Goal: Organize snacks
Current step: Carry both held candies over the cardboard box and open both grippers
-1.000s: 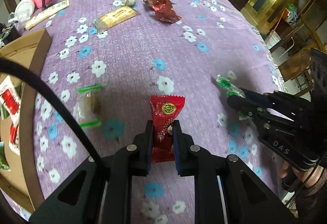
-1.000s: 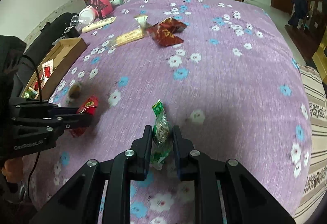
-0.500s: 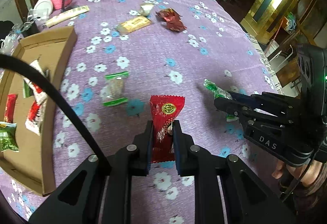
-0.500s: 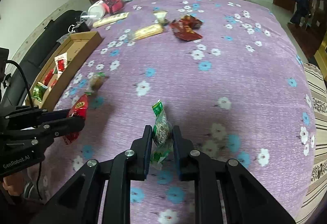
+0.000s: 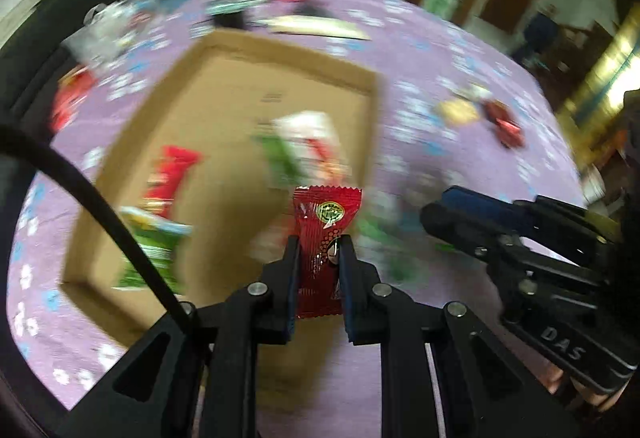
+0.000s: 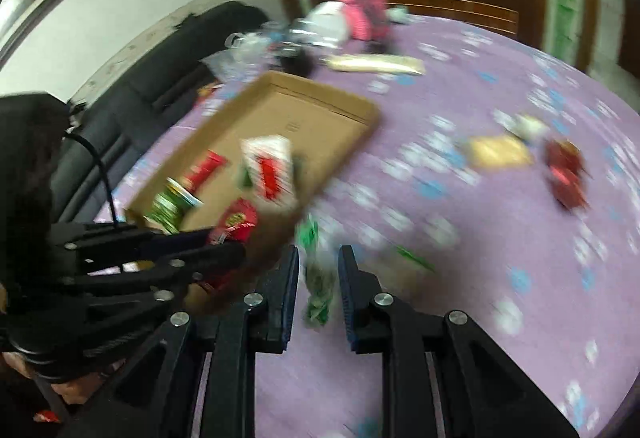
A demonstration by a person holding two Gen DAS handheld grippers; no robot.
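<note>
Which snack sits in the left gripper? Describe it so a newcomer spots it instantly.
Find the cardboard tray on the purple flowered tablecloth. At its near edge the left gripper pinches a red packet. Only this one bears a round green-and-gold seal.

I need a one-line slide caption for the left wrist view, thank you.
Left gripper holds a red snack packet near the cardboard tray, which already contains several snacks.

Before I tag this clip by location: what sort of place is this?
Most likely a home living or dining room. A table under a purple floral cloth holds loose snacks and a cardboard tray; a dark sofa stands beside it, and a wooden sideboard lines the far wall.
</note>
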